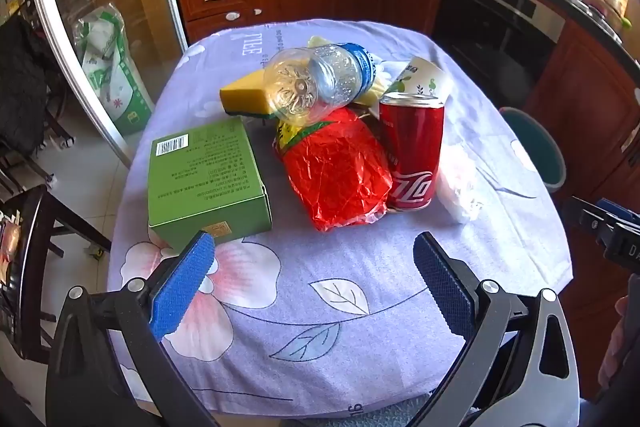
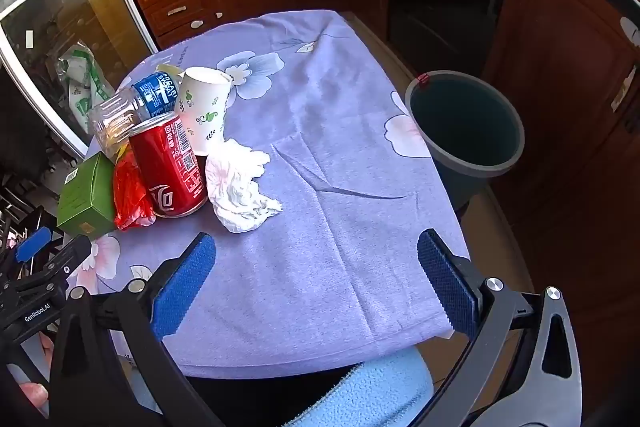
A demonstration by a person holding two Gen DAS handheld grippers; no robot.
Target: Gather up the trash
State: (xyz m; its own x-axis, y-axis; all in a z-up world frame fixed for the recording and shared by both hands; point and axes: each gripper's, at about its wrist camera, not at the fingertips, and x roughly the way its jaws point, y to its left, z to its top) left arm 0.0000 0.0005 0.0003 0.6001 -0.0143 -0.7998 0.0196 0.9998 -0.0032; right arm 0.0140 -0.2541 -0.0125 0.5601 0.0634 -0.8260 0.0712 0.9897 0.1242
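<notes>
1. Your left tongs (image 1: 314, 269) are spread wide and grasp nothing; the blue pads (image 1: 182, 287) hang above the flowered cloth (image 1: 320, 307) on the desk, touching none of the trash.
2. Your right tongs (image 2: 316, 267) are likewise released and empty, hovering over a bare stretch of cloth with the tissue (image 2: 240, 187) just ahead on their left.
3. The trash sits in one heap at the middle of the desk. In the left view the green box (image 1: 204, 179) lies nearest the left pad, the red bag (image 1: 336, 167) beside it, and the can (image 1: 412, 151) stands upright against the bag.
4. The bottle (image 1: 320, 83) lies on its side on top of the bag, base toward you. It hides part of the sponge (image 1: 244, 97) and most of the yellowish thing behind it, which you cannot make out.
5. The paper cup (image 2: 206, 107) stands mouth down behind the can; in the left view only its upper part clears the can.
6. The bin (image 2: 466, 125) stands on the floor off the desk's right edge, well apart from the heap. The left view cuts most of it off behind the desk edge.
</notes>
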